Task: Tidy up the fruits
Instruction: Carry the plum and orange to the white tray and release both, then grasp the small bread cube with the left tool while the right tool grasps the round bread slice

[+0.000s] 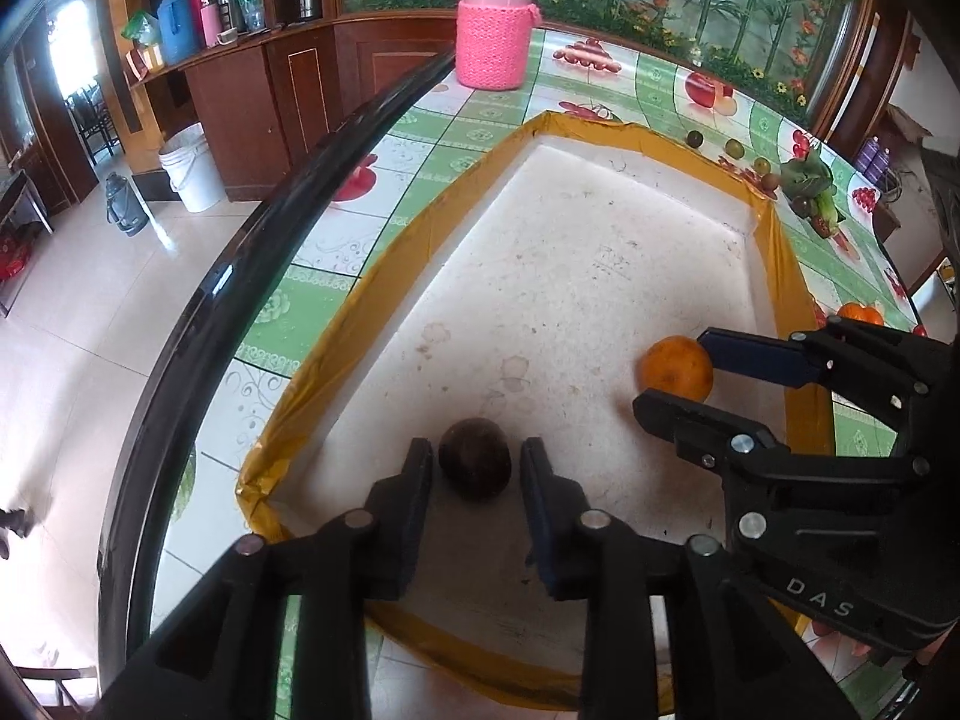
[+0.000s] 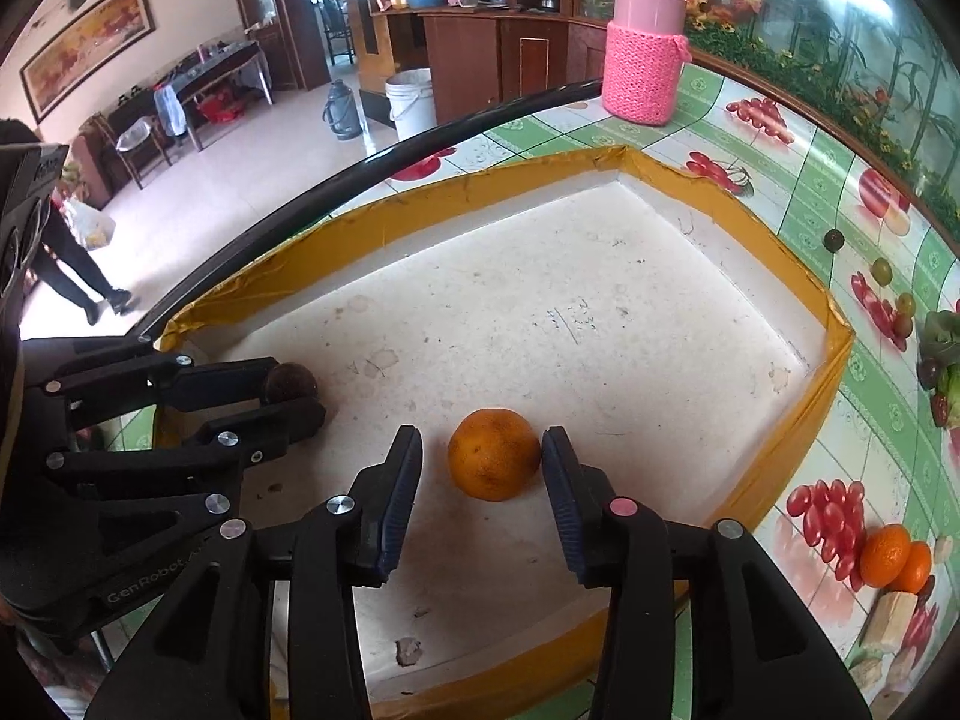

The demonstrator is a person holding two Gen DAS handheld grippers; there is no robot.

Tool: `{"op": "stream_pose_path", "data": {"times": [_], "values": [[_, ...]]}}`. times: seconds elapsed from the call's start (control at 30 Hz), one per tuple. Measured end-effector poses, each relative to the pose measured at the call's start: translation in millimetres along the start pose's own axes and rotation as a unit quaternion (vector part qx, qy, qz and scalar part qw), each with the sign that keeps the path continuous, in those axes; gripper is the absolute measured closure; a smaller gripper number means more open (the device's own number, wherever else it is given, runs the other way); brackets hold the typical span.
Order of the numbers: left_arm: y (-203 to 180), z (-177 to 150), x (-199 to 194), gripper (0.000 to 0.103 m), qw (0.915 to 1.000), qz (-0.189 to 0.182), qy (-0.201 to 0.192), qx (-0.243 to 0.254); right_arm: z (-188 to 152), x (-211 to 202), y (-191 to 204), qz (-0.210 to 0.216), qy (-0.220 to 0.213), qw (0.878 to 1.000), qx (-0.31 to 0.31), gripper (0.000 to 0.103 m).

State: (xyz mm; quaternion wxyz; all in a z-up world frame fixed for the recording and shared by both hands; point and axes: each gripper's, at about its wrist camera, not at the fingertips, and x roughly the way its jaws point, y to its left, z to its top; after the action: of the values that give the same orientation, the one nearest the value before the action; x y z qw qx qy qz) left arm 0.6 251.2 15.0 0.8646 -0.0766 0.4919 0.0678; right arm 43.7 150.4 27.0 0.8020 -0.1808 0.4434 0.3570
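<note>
Tray: we see a white shallow tray with a yellow taped rim (image 1: pixel 384 276) lying on the counter (image 1: pixel 336 240), which wears a green and white fruit-print cloth. Only two fruits lie inside it.

Dark fruit: a round brown-purple fruit, perhaps a passion fruit (image 1: pixel 475 459), rests on the tray floor close to its near left corner.

Left tongs: the left tongs (image 1: pixel 475 468) stand apart, one finger on each side of the dark fruit with a gap showing on both sides; we judge it not gripped.

Orange: the orange (image 2: pixel 494 454) sits on the tray floor towards the tray's near right side.

Right tongs: the right tongs (image 2: pixel 483 468) also stand apart. The right finger looks to touch the orange's skin, while the left finger stands clear of it.

Done so far: we judge that two fruits are set in the tray, apart from each other.

Still outside: four small round fruits (image 2: pixel 881 270) lie in a line on the counter just beyond the tray's far right rim, next to a leafy bundle with dark fruit (image 1: pixel 810 192). Two more oranges (image 2: pixel 897 558) wait on the counter off the tray's near right corner.

Left to do: most of the fruit is not yet in the tray, so we judge the task early.

Bystander: a pink flask in a knitted sleeve (image 1: pixel 493 30) stands at the counter's far edge.
</note>
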Motion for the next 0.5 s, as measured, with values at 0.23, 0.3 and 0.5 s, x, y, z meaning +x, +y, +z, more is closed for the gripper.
{"op": "stream_pose_path", "data": {"times": [0.23, 0.3, 0.5], "values": [[-5.5, -3.0, -14.8, 0.053, 0.9996, 0.022, -0.016, 0.012, -4.8, -19.7, -3.9, -0.013, -0.023, 1.0, -0.003, 0.052], [-7.5, -3.6, -20.5, 0.048, 0.9993, 0.026, -0.024, 0.012, -7.6, -29.6, -5.8, -0.018, -0.033, 0.999, -0.003, 0.049], [-15.1, -5.3, -38.2, 0.035, 0.9988, 0.021, -0.043, 0.007, -21.1, -57.2, -16.1, -0.019, -0.056, 0.998, 0.014, 0.042]]}}
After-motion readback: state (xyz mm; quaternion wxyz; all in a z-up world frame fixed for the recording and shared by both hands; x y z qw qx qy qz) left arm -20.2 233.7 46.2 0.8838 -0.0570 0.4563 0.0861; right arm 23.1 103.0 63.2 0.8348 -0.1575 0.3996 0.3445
